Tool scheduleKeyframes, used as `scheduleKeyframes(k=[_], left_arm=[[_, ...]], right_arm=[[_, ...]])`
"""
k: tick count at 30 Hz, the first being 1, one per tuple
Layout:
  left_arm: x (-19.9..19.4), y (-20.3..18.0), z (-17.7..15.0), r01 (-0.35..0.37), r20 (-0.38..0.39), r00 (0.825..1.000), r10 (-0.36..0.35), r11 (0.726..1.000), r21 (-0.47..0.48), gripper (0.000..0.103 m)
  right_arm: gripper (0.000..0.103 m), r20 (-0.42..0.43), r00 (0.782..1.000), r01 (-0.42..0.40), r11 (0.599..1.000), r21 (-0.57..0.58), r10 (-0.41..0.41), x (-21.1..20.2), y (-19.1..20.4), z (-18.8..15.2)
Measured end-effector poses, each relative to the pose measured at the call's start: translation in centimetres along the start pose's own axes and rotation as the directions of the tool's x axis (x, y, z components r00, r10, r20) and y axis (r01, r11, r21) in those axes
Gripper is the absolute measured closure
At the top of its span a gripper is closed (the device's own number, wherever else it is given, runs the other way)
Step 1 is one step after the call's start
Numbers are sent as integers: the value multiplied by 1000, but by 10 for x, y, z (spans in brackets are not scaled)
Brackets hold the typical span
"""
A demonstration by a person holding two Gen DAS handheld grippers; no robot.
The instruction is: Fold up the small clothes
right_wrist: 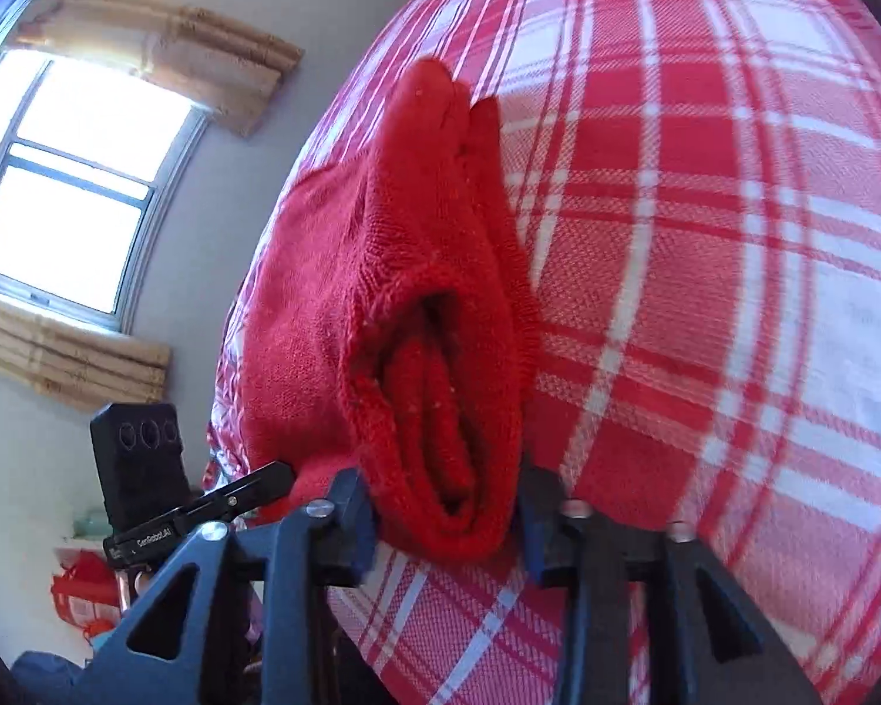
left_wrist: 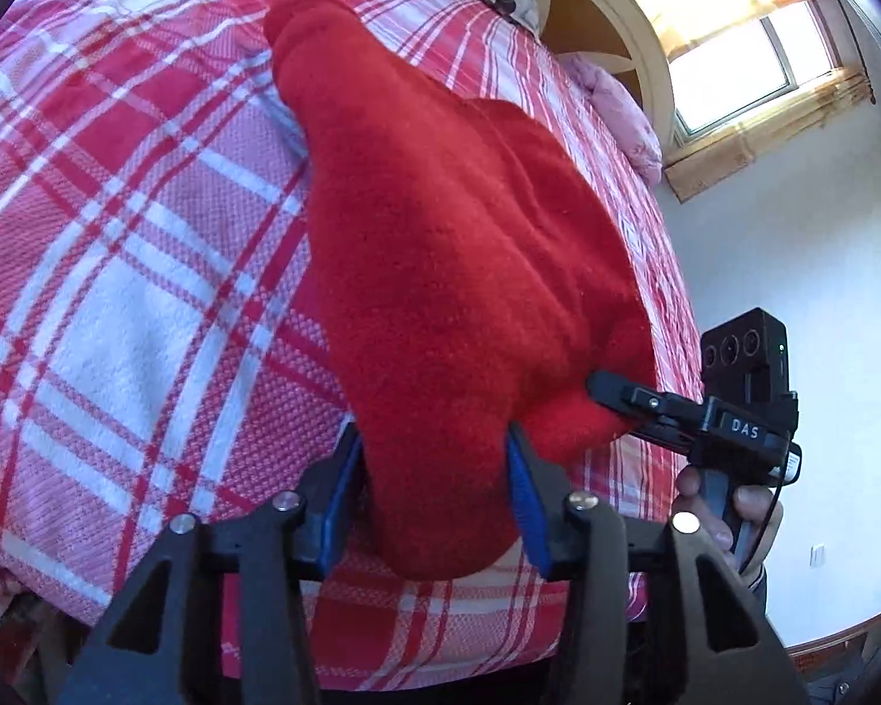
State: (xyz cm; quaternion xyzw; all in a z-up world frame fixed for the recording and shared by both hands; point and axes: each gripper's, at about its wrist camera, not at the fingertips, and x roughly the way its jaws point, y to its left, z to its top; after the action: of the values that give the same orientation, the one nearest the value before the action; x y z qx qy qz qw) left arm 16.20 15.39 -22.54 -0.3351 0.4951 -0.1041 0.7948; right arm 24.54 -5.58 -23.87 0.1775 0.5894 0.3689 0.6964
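Red garment (left_wrist: 440, 247), a small fleecy knit piece, lies on the checked bedspread (left_wrist: 117, 270) with its near edge up at both grippers. Left gripper (left_wrist: 434, 505): blue pads either side of one near corner, cloth filling the gap, looks clamped on it. Right gripper (right_wrist: 446, 523): jaws either side of the other near end, where folded layers and an opening show; grip looks real, though pad contact is hard to tell. Both ends are probably held so the edge stays straight for folding toward the far side. Window (left_wrist: 728, 76) and headboard (left_wrist: 605, 17) lie beyond.
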Motion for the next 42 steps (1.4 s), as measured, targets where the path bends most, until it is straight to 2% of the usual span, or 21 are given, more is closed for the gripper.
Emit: scheduleKeyframes(k=[1,3,5,6,7,8,9,10,11,13,14,15,16,18,21,24,28,30,34,40,42], left_arm=[[-9,-1,-3,-30,15,999,30,999,18,42],[-34,-2,-9,-131,90,988,125,990,59,27],[-56,-11,-11,-238,224,952,210,966,101,18],[-63,-17,-14,-276,287,930,230,952,130,10],[-67,-24,-15,-314,333,910,248,936,159,8],[-66,-29,-13,-334,351,901,256,925,183,7],[-61,-40,-15,-364,367,892,264,900,238,7],[-48,-47,-3,-388,376,885,275,882,268,7],[-37,-54,-6,-442,397,865,307,841,312,7],[-24,-53,-17,-538,396,828,398,764,356,7],[-15,-50,-19,-561,373,820,435,739,373,6],[-10,-44,-23,-551,336,831,443,738,389,6],[-13,-41,-25,-537,327,840,433,754,380,6],[-17,-33,-19,-503,323,856,404,793,343,4],[-20,-26,-13,-475,297,873,388,817,328,4],[-33,-29,-20,-479,308,870,385,806,347,4],[-38,-39,-35,-492,341,861,377,787,373,4],[-42,-38,-35,-490,349,861,369,786,377,4],[-53,-42,-40,-478,360,865,350,794,377,4],[-77,-55,-40,-463,414,860,300,800,381,4],[-90,-63,-41,-457,443,854,275,802,384,4]], right_arm=[[50,36,999,40,999,-18,-39,-9,2,-2],[50,147,982,131,987,-89,-117,-34,20,-10],[48,287,949,188,965,-184,-131,-57,49,-19],[44,329,940,180,951,-251,-91,-64,67,-23],[43,339,939,165,942,-291,-59,-70,70,-32],[43,336,942,139,923,-359,-11,-63,88,-35],[43,325,945,126,905,-406,14,-58,94,-37],[43,321,947,143,885,-443,8,-46,100,-38],[43,318,948,168,886,-432,-25,-35,100,-37],[43,247,964,185,913,-362,-97,-8,80,-24],[43,202,971,183,933,-309,-124,4,64,-23],[42,203,972,173,940,-293,-116,7,56,-22],[42,238,968,151,942,-301,-79,6,54,-23],[42,240,968,148,944,-295,-77,5,50,-21],[42,248,965,159,944,-289,-87,-1,63,-25],[42,285,953,177,950,-259,-100,-10,70,-29],[39,361,919,251,942,-223,-160,-32,84,-50],[35,377,908,283,932,-226,-184,-33,89,-56],[35,414,883,333,915,-226,-218,-40,101,-71],[35,541,798,434,877,-207,-267,-71,128,-94],[35,589,759,474,855,-210,-276,-84,141,-104]])
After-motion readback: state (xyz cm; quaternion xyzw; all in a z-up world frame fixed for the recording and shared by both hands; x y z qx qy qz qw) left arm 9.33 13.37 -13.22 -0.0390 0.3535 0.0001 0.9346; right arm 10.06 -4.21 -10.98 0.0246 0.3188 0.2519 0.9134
